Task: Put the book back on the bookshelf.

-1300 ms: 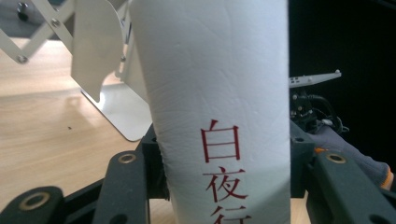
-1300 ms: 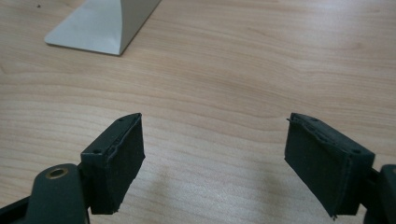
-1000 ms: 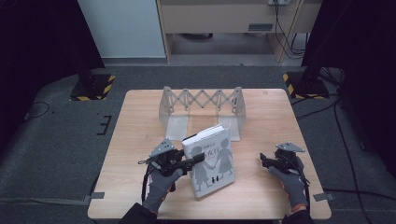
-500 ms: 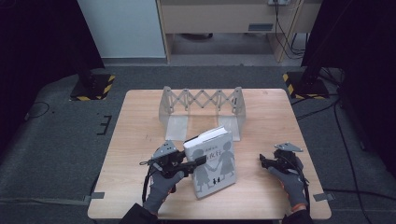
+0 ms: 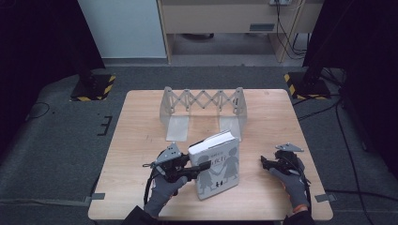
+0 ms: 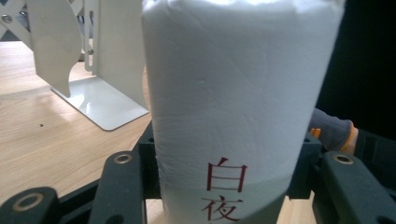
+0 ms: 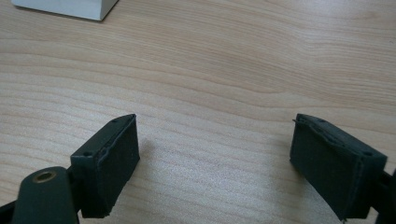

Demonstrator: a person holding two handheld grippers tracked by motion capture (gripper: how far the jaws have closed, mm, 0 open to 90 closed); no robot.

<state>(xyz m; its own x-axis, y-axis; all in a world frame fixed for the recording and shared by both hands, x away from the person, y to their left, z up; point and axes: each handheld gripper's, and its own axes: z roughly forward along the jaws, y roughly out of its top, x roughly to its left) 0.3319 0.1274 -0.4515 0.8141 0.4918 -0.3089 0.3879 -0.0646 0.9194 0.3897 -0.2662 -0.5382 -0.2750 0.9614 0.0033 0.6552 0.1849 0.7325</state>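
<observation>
The white book (image 5: 217, 164) is clamped at its spine by the left gripper (image 5: 199, 167), tilted up near the table's (image 5: 141, 122) front; red characters are seen in the left gripper view. The right gripper (image 7: 215, 163) is held wide apart over bare wood, right of the book. The bookend rack (image 5: 202, 110) is set farther back.

Table (image 5: 141, 122) centre: expanding book rack (image 5: 202, 107) toward the far side, its two end plates resting on the tabletop. Book (image 5: 217, 164) in front of the rack, nearer the person, tilted up off the table, spine toward the left gripper (image 5: 199, 167). Left gripper at the book's left side, jaws either side of the spine (image 6: 233, 112), rack behind and to the left in the left gripper view. Right gripper (image 5: 265, 162) right of the book, well apart from it, near the table's front right, jaws spread over bare tabletop (image 7: 215, 93).
</observation>
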